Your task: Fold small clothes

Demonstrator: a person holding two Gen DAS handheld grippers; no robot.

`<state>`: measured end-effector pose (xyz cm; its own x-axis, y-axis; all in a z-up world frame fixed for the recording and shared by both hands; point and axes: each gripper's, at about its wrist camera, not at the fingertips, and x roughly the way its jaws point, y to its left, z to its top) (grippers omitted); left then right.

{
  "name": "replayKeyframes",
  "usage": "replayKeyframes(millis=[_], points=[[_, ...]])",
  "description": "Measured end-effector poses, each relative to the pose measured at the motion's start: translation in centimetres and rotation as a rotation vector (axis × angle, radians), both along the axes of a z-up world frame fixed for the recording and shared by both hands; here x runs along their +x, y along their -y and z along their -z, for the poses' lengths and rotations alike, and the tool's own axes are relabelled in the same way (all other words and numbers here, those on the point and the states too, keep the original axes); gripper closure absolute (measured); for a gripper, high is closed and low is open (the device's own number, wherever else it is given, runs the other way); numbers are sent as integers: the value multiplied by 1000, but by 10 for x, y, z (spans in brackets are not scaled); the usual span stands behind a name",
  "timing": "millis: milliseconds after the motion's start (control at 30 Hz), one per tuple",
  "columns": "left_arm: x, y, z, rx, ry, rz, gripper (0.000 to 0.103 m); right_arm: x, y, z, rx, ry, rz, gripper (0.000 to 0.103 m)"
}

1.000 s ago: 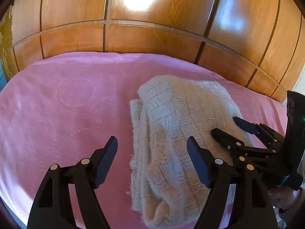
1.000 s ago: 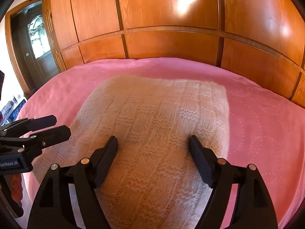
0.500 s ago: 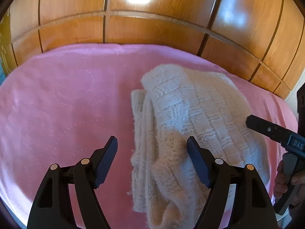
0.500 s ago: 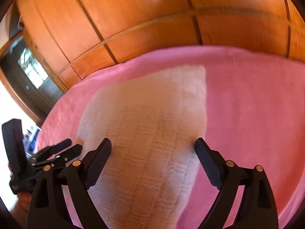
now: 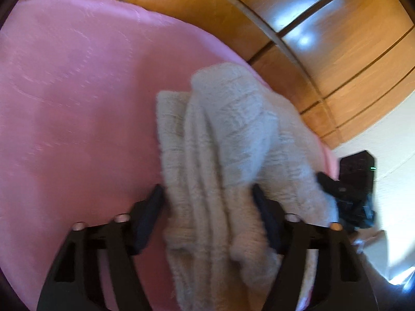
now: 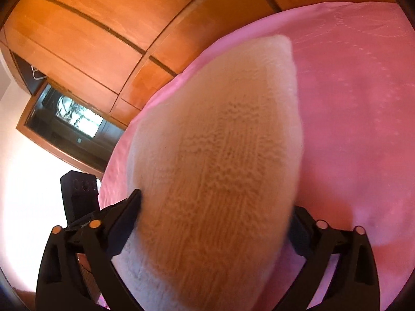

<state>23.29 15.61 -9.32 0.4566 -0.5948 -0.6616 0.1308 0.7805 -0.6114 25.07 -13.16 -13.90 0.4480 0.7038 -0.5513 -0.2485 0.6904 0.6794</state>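
A cream knitted sweater (image 5: 228, 134) lies folded into a long bundle on the pink bedspread (image 5: 77, 103). My left gripper (image 5: 207, 199) straddles its near end, and its jaws are closing with the layered knit between them; the right finger is partly under a fold. In the right wrist view the sweater (image 6: 220, 134) fills the whole gap of my right gripper (image 6: 215, 207), which stands wide open around it. Its left fingertip (image 6: 136, 199) touches the knit and the other is hidden behind it. The right gripper (image 5: 347, 191) also shows past the sweater's right side.
Glossy wooden wardrobe panels (image 5: 337, 39) run along the far side of the bed. A dark doorway (image 6: 70, 119) shows at the left beyond the pink bedspread (image 6: 350, 103). The left gripper's black body (image 6: 77, 189) is beside the bed edge.
Both grippers have dropped and tilted down onto the sweater, rolling as they came. The left jaws have narrowed around the near end. The right jaws widened and now hold the sweater between them.
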Motion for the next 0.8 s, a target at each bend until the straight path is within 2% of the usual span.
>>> replayKeyframes(millis=[33,167,267,400,533,667,800], points=[[0,-1,2,-24,2,0,51,1,-3,0,-7,3,-5,16],[-7,-6,5,-115,10,-12,62,-8,-7,-9,-25,18,0,39],[-17,-6,1,-149,19,-23,66,-23,-11,-24,-61,54,7,46],[-33,4,-13,-171,39,-17,67,-50,-6,-41,-77,101,28,48],[-45,35,-28,-178,57,41,68,-77,19,-54,-66,134,83,49],[-49,92,-39,-184,63,135,68,-109,62,-62,-75,156,165,49],[-46,162,-48,-162,68,246,68,-147,126,-67,-99,175,294,49]])
